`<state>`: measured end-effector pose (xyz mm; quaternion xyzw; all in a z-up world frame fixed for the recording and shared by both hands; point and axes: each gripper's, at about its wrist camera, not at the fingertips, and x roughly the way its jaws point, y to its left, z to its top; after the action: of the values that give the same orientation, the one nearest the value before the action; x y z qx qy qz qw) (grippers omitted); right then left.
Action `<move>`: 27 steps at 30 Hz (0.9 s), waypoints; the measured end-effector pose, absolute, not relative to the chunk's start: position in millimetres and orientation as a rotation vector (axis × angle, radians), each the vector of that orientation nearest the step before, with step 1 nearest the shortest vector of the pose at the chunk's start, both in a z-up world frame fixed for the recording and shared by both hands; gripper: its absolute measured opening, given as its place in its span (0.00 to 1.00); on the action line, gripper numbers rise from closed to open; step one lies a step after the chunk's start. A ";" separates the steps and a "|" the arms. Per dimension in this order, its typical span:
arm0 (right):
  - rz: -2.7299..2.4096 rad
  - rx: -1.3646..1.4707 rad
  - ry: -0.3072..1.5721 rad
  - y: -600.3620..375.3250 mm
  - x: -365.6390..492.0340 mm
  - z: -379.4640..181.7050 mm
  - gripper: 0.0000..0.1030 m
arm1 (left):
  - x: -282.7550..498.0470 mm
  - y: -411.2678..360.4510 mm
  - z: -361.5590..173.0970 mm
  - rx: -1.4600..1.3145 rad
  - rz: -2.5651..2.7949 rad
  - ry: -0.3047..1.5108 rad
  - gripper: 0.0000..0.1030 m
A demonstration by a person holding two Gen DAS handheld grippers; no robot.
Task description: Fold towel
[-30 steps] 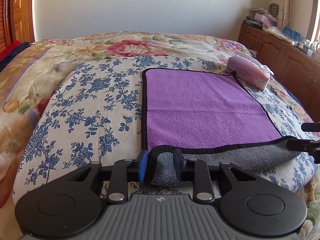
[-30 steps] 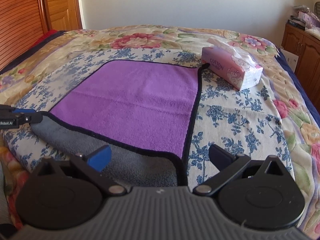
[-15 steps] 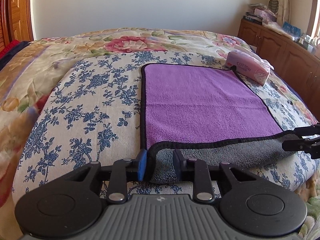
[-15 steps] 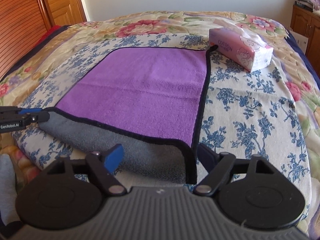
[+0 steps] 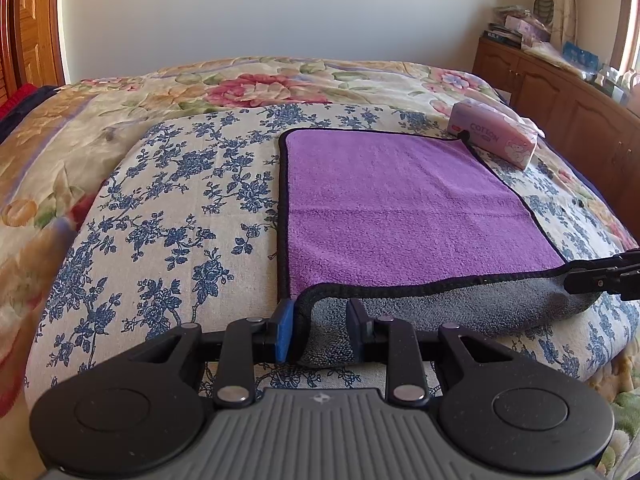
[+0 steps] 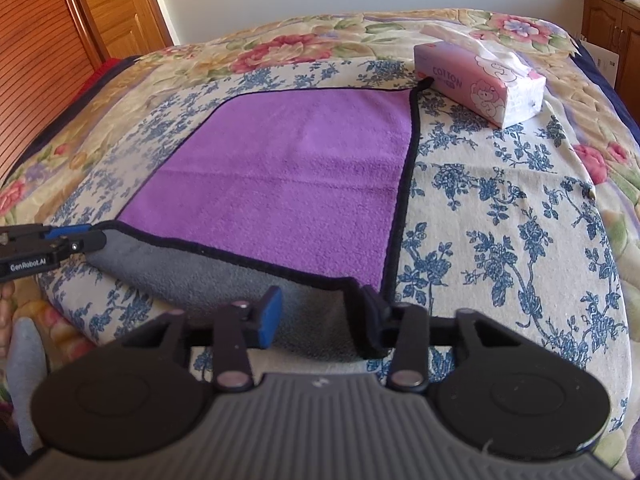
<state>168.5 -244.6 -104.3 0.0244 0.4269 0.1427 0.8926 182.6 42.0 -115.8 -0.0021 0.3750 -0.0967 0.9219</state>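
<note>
A purple towel [image 5: 392, 204] with a grey underside and black trim lies spread on the bed; it also shows in the right wrist view [image 6: 288, 168]. Its near edge is turned up, showing grey. My left gripper [image 5: 320, 330] is shut on the towel's near left corner. My right gripper [image 6: 320, 318] has its jaws partly closed around the near right corner, and the towel's black trim lies against the right finger. Each gripper shows in the other's view, the right one [image 5: 600, 276] and the left one [image 6: 60, 242] at the towel's corners.
A pink tissue box [image 5: 494, 138] sits at the towel's far right corner, also in the right wrist view [image 6: 480, 80]. A blue-flowered cloth [image 5: 168, 220] covers the bed under the towel. A wooden cabinet [image 5: 560, 84] stands on the right, a wooden door [image 6: 112, 4] on the left.
My right gripper has moved forward onto the towel's near right corner and its jaws have narrowed around it. My left gripper has kept its hold on the left corner.
</note>
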 end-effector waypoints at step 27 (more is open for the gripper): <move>0.265 0.022 0.820 -247.5 166.0 -96.4 0.05 | 173.7 36.8 -102.9 -0.002 -0.247 0.719 0.07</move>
<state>166.0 -247.5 -96.4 0.0109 0.3974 0.1286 0.9085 173.7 36.8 -102.9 -0.0008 0.3509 -0.1206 0.9286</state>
